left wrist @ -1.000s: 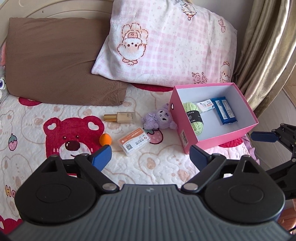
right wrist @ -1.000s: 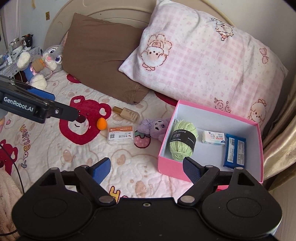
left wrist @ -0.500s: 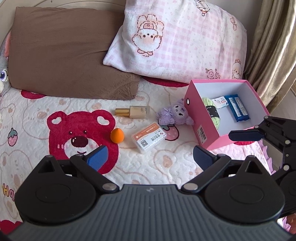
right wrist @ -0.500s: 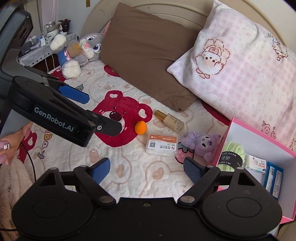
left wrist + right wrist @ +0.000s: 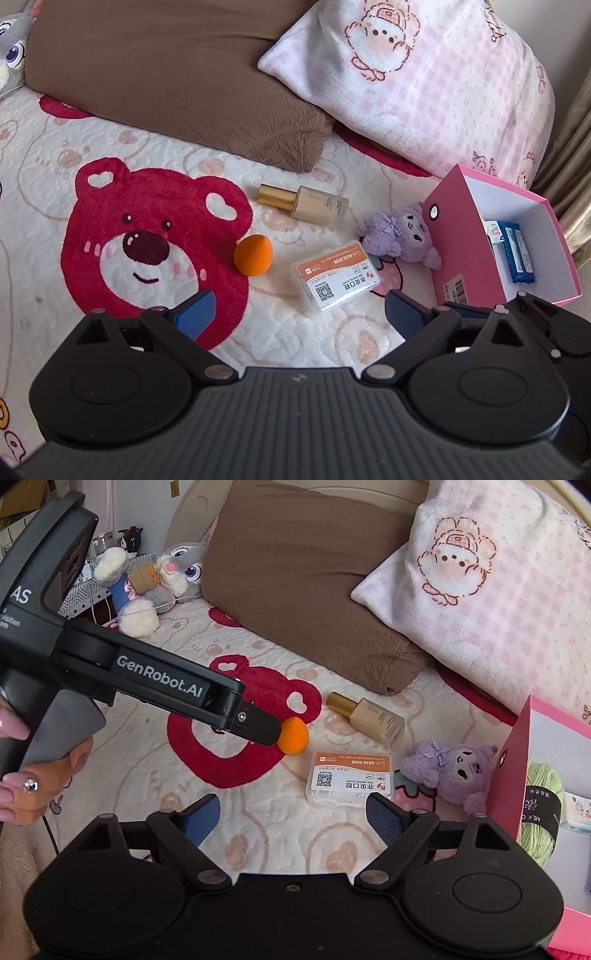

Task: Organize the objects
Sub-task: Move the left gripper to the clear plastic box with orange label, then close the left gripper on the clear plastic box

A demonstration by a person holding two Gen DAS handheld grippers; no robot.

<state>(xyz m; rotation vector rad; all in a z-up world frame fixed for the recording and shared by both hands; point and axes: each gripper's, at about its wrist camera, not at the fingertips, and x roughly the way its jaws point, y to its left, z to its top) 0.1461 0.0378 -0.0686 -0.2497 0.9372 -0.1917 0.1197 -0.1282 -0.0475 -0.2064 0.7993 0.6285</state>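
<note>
On the bear-print bedspread lie an orange sponge (image 5: 253, 254) (image 5: 293, 735), a foundation bottle (image 5: 306, 203) (image 5: 369, 716), a clear card box (image 5: 336, 278) (image 5: 351, 777) and a purple plush (image 5: 402, 236) (image 5: 450, 771). To their right, a pink box (image 5: 461, 251) (image 5: 509, 775) holds green yarn (image 5: 541, 812) and blue packs (image 5: 517, 254). My left gripper (image 5: 301, 314) hovers just short of the sponge and card box, its jaws wide but closing, with nothing between them. One of its fingers (image 5: 258, 725) covers the sponge's left edge. My right gripper (image 5: 293, 814) is open and empty, near the card box.
A brown pillow (image 5: 177, 74) and a pink checked pillow (image 5: 424, 92) lie behind the objects. A grey rabbit plush (image 5: 173, 568) sits at the far left. A curtain (image 5: 569, 155) hangs right of the box. A hand (image 5: 37, 775) grips the left gripper's handle.
Both grippers have come down towards the bedspread and shifted left, so the loose objects look larger. The left gripper's finger now reaches the orange sponge in the right wrist view.
</note>
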